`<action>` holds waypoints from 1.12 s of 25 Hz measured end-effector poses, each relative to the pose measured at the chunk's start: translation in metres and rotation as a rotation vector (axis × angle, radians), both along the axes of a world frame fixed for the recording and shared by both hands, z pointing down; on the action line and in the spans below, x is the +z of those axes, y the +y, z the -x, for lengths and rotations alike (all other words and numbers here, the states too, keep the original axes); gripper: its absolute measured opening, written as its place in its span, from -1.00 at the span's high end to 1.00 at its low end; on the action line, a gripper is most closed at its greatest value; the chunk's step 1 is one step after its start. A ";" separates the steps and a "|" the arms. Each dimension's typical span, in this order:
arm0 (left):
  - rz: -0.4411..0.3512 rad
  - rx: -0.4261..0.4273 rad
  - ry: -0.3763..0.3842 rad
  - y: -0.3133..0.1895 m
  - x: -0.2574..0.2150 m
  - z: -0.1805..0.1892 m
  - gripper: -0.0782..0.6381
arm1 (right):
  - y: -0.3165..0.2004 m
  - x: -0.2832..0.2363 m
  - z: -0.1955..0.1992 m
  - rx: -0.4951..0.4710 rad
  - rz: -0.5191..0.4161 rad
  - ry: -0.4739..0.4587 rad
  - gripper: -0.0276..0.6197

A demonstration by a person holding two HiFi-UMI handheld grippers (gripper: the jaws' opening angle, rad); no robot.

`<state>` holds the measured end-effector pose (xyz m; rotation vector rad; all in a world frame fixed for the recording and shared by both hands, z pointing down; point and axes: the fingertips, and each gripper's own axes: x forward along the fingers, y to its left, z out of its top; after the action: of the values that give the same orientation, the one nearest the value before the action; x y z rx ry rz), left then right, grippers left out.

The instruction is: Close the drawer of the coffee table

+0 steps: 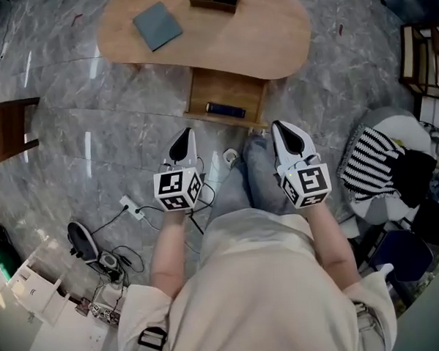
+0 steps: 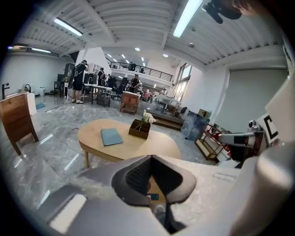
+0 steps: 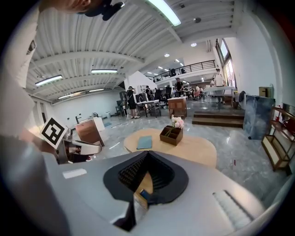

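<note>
Both claws, left gripper (image 1: 182,140) and right gripper (image 1: 289,136), are pinched shut on nothing, just short of the open drawer (image 1: 216,87) sticking out of the coffee table (image 1: 271,36), and only the gripper views catch the flowers (image 2: 147,118) on top.

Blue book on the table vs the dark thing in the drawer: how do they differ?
The book lies on the tabletop; the dark thing lies inside the open drawer. The book is pale blue-grey and broad; the dark thing is navy and narrow. Both lie flat.
</note>
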<state>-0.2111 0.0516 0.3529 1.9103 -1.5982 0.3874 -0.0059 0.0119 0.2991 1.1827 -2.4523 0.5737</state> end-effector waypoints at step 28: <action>0.339 0.055 -0.089 -0.023 0.294 0.054 0.59 | -0.007 0.300 -0.045 -0.001 0.293 0.162 0.82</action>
<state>-0.2649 0.0291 0.6473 1.6981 -1.4305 0.7268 0.0395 0.0044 0.5989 1.0634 -2.1457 0.7743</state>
